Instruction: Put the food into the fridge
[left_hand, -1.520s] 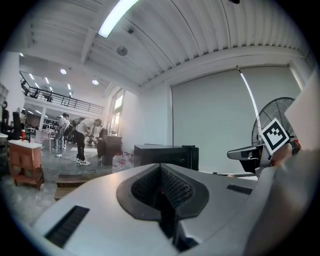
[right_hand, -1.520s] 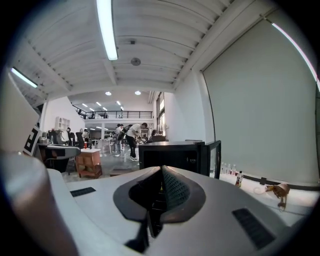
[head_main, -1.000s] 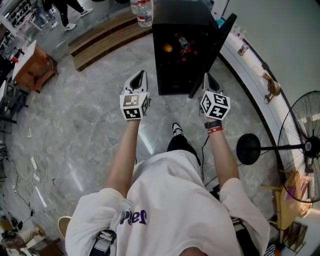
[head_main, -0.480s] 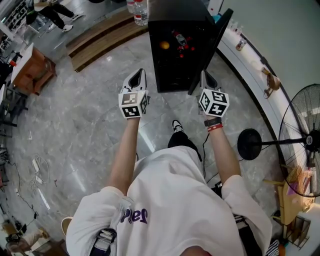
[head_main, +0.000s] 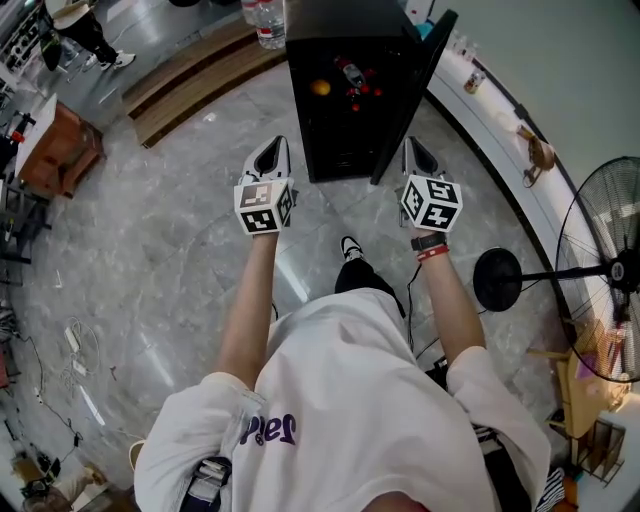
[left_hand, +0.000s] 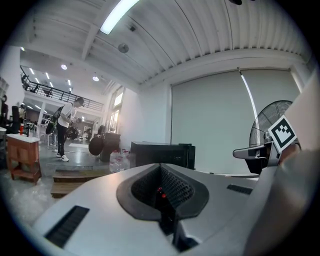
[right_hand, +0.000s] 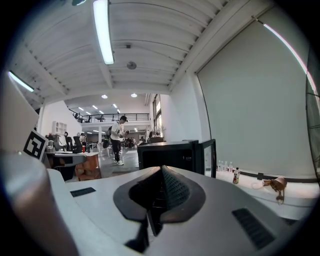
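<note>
A small black fridge (head_main: 340, 150) stands on the marble floor ahead, its door (head_main: 405, 100) swung open to the right. Inside it I see an orange fruit (head_main: 320, 88), a small bottle (head_main: 350, 72) and some red items (head_main: 358, 97). My left gripper (head_main: 280, 143) hovers just left of the fridge's front, shut and empty. My right gripper (head_main: 412, 145) hangs by the open door's edge, also shut with nothing in it. The fridge (left_hand: 160, 152) shows over the closed jaws in the left gripper view. In the right gripper view the fridge (right_hand: 170, 152) shows the same way.
A standing fan (head_main: 610, 280) is at the right, near a white ledge (head_main: 500, 110) that holds small bottles. A low wooden platform (head_main: 190, 80) and water bottles (head_main: 265, 20) lie behind the fridge. A brown cabinet (head_main: 55, 145), floor cables (head_main: 75, 340) and a person (head_main: 80, 30) are at the left.
Both grippers have stayed shut in about the same place. The head view has drifted a little, so the fridge sits slightly further left and up. The person at the back has walked on.
</note>
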